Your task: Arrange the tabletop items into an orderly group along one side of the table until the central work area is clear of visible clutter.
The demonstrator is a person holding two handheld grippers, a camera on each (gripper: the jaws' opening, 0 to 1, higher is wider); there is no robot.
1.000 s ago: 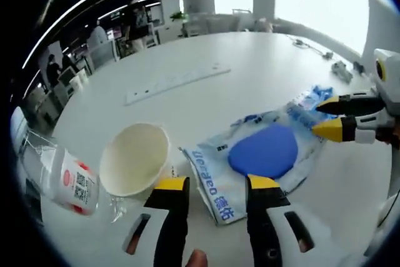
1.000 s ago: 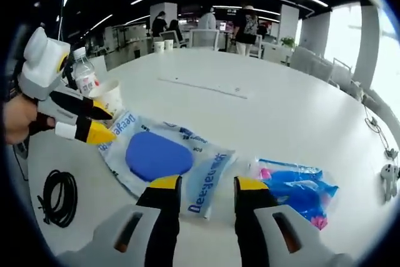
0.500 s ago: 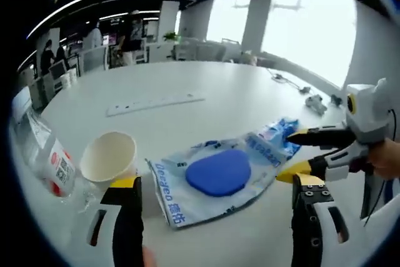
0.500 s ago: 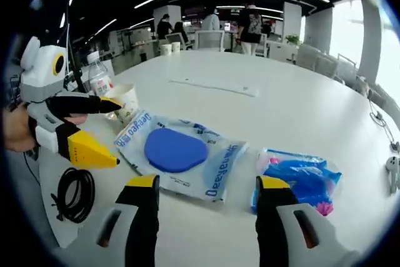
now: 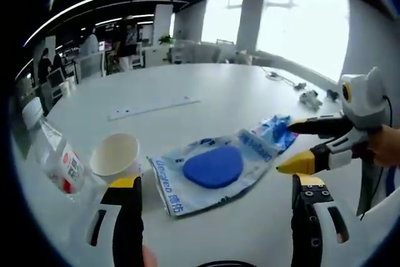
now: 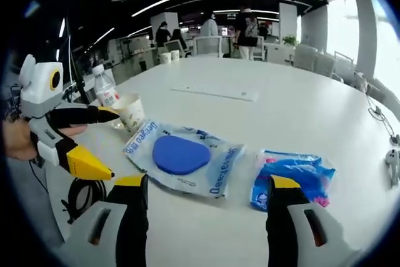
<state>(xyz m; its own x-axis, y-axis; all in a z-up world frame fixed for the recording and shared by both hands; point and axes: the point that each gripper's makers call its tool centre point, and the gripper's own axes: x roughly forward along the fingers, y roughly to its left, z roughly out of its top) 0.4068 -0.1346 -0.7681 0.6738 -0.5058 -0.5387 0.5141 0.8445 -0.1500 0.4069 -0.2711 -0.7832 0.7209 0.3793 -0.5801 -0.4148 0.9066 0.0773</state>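
On white table (image 6: 300,110), mid-area: clear pouch with blue oval pad (image 6: 185,159) (image 5: 212,168) lying flat, long axis running from paper cup (image 6: 130,112) toward blue packet (image 6: 292,178). Water bottle (image 6: 104,94) standing just behind cup. Black cable coil (image 6: 83,195) near table edge. Left gripper (image 6: 94,143) hovering beside cup, jaws spread, gripping nothing. Right gripper (image 5: 297,146) jaws also gaping, empty, tips just beside blue packet.

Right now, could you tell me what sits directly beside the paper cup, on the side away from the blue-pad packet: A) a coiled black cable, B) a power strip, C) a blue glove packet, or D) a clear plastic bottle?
D: in the left gripper view the clear plastic bottle stands right next to the paper cup, opposite the blue-pad packet.
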